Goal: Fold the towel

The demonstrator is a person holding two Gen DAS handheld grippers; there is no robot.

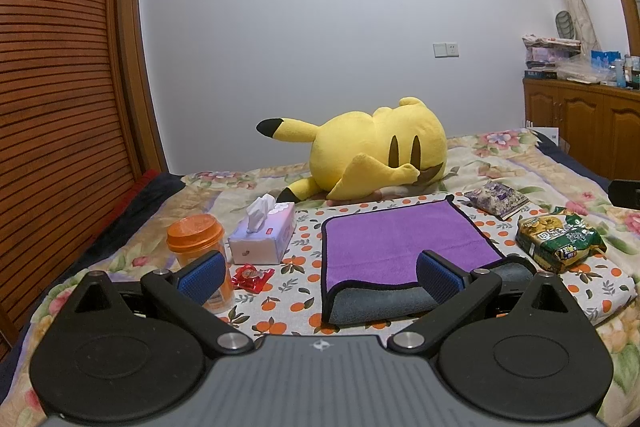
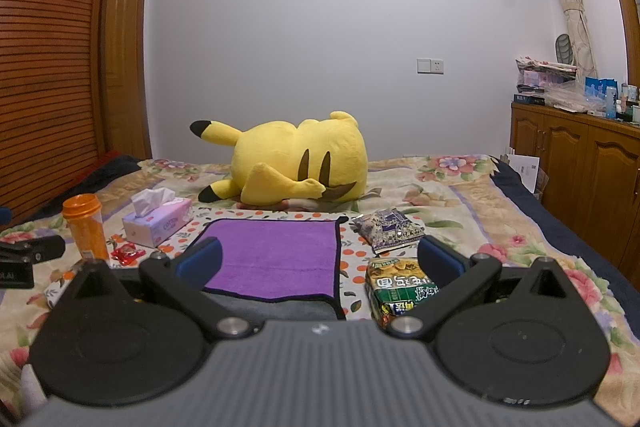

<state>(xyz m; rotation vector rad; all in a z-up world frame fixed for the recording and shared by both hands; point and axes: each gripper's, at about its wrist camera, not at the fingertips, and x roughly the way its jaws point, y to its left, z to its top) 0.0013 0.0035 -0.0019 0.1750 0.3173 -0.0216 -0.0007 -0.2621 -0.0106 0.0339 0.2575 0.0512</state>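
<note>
A purple towel (image 1: pixel 404 243) with black trim and a grey underside lies on an orange-print cloth on the bed. Its near edge is turned up and shows grey. It also shows in the right wrist view (image 2: pixel 276 251). My left gripper (image 1: pixel 320 277) is open and empty, hovering just before the towel's near left corner. My right gripper (image 2: pixel 318 261) is open and empty, hovering before the towel's near right edge. The left gripper's body shows at the far left of the right wrist view (image 2: pixel 28 255).
An orange-lidded bottle (image 1: pixel 200 247), a tissue box (image 1: pixel 264 235) and a red candy wrapper (image 1: pixel 252 277) lie left of the towel. A green snack bag (image 1: pixel 560 241) and a purple packet (image 1: pixel 498 199) lie right. A yellow plush (image 1: pixel 372 147) lies behind. Wardrobe on the left, cabinet (image 2: pixel 580 163) on the right.
</note>
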